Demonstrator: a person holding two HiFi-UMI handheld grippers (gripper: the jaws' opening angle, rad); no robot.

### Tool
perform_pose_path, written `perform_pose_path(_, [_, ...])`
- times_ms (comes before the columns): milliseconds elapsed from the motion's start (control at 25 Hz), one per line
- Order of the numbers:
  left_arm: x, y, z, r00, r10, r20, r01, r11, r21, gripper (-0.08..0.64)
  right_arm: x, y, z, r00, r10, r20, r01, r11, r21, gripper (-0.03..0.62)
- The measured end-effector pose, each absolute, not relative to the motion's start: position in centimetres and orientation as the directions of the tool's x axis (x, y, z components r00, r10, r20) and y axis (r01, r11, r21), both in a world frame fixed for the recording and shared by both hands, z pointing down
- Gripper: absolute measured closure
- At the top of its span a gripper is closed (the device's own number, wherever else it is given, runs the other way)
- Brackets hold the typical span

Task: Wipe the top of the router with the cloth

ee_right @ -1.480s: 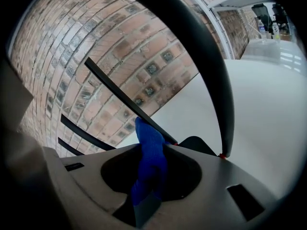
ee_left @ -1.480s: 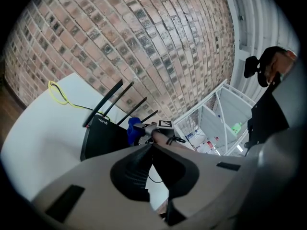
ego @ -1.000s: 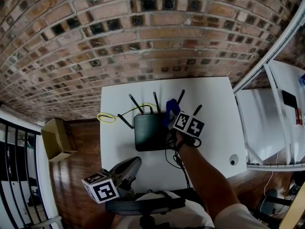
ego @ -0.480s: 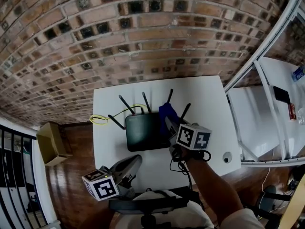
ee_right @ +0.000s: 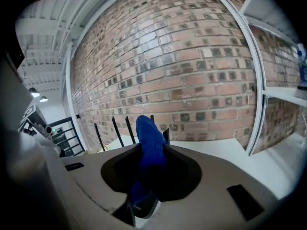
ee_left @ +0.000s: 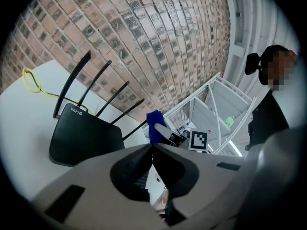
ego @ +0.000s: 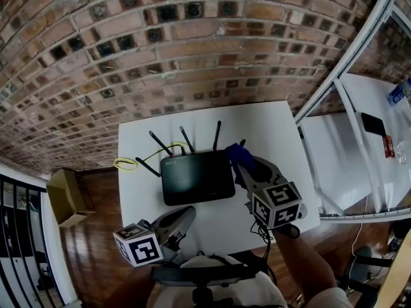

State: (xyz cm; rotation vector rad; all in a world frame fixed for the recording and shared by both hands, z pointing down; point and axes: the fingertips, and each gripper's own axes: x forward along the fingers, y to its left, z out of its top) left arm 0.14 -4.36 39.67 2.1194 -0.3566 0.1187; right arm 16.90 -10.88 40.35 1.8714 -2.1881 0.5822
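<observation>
Beside the router's right edge, right hand-held gripper clamps the cloth; left hand-held gripper sits closed.

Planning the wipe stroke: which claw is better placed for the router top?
Right. The right claw is shut on the blue cloth beside the router; the left claw is shut, empty, farther off.

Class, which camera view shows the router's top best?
The head view: it looks down on the whole black top of the router. The left gripper view sees it slanted. The right gripper view shows only antennas behind the blue cloth.
</observation>
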Motion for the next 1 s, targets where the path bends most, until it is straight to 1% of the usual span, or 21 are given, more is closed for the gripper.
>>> perform_pose_path(200, [0.7, -4.7, 39.6, 0.952, -0.214, 0.220, -0.301, -0.512, 0.805, 0.557, 17.9, -11.0, 36.8, -0.143, -0.940, 0.309, -0.989, 0.148, -0.009, 0.482])
perform_pose_path(320, [0.7, -4.7, 40.0, 0.946, -0.215, 0.243, -0.320, -0.496, 0.807, 0.557, 18.5, -11.3, 35.1, -0.102, -0.965, 0.243, -0.988, 0.126, 0.085, 0.482])
perform_pose_path(400, [0.6, -4.8, 40.1, 0.943, -0.222, 0.247, -0.327, -0.491, 0.808, 0.557, 19.0, -11.6, 35.2, -0.071, -0.971, 0.227, -0.988, 0.100, 0.119, 0.482])
perform_pose_path(640, [0.5, -4.8, 40.0, 0.939, -0.240, 0.247, -0.337, -0.491, 0.804, 0.558, 19.1, -11.7, 40.9, -0.054, -0.938, 0.342, -0.986, 0.105, 0.132, 0.482])
perform_pose_path(1000, [0.5, -4.7, 40.1, 0.930, -0.257, 0.261, -0.357, -0.476, 0.804, 0.557, 19.5, -11.7, 45.7, -0.070, -0.895, 0.440, -0.984, 0.135, 0.117, 0.482])
